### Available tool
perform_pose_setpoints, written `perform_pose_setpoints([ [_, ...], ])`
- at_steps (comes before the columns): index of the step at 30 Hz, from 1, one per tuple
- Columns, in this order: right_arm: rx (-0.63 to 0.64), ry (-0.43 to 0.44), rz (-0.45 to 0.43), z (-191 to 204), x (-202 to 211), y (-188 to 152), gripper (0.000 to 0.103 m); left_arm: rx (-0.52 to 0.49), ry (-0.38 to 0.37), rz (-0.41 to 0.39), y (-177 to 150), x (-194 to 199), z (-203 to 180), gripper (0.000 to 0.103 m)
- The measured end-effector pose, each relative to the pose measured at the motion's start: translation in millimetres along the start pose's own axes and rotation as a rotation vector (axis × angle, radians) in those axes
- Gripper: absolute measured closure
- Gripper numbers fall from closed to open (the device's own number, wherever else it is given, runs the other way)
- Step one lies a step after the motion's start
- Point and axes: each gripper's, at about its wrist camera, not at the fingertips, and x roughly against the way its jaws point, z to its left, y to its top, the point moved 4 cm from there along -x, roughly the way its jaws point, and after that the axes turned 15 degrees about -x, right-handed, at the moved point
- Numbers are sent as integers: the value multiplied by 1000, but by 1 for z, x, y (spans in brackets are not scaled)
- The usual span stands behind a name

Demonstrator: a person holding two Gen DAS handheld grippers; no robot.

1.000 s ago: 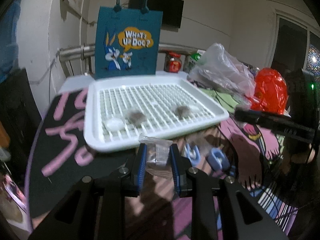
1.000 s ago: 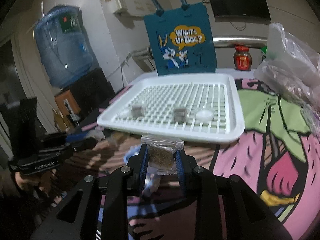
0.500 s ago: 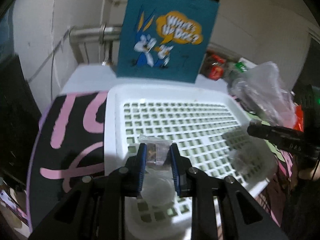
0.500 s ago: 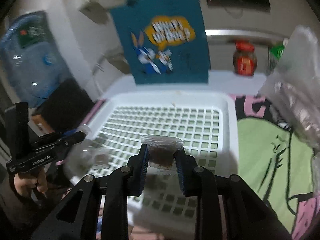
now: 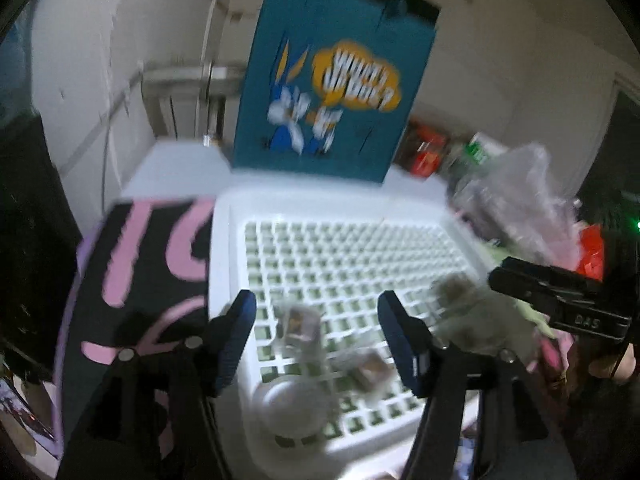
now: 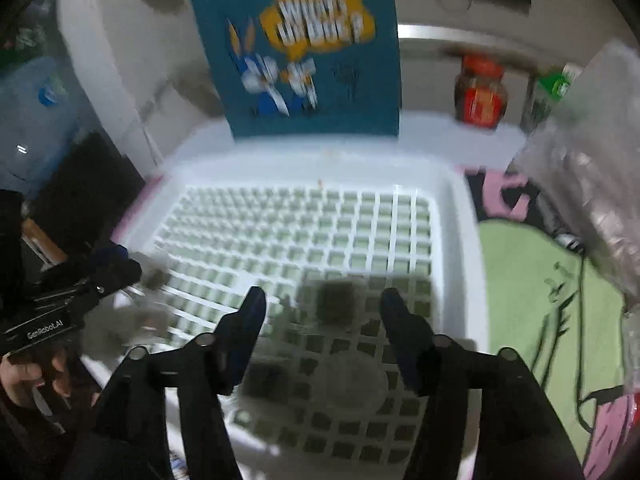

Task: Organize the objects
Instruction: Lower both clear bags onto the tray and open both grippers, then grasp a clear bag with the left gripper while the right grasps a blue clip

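The patterned cloth (image 6: 540,280) with pink and green shapes covers the table, and the white grid tray (image 5: 224,248) lies on it. This tray is the landmark here. Behind the far rim of the tray stands a teal gift bag (image 5: 332,92) with a cartoon rabbit and a yellow speech bubble. To the right of the tray is a heap of clear plastic bags (image 6: 592,152), and behind its far right corner stand a jar with a red label (image 6: 480,92) and a container with a green cap (image 6: 548,92).

The left gripper (image 5: 316,328) hangs over the near left part of the tray. Its jaws are opening, and a small clear packet (image 5: 300,328) is between them, free of the pads and blurred, above the grid. The right gripper (image 6: 320,312) hangs over the near right part of the tray. Its jaws are opening too, and a small packet with dark brown filling (image 6: 336,300) is between them, touching neither pad. A few more packets lie on the near part of the grid, too blurred to count.
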Motion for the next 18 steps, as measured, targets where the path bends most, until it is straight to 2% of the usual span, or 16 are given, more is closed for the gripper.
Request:
perform_pose_setpoints([
  [3, -1, 87, -120, 9, 58, -2, 30, -33, -9, -94, 9, 43, -10, 40],
  [5, -5, 138, -198, 14, 95, -9, 17, -62, -15, -161, 9, 71, -20, 37],
  [7, 9, 176, -256, 20, 124, -25, 15, -90, -14, -191, 6, 88, -29, 34],
  [9, 25, 191, -272, 24, 140, -41, 14, -125, -19, -201, -4, 99, -41, 33],
  [12, 17, 207, -242, 26, 145, -68, 14, -146, -44, -155, -29, 98, -57, 33],
  [18, 47, 136, -101, 25, 114, -123, 14, -162, -80, 9, -76, 66, -77, 33],
])
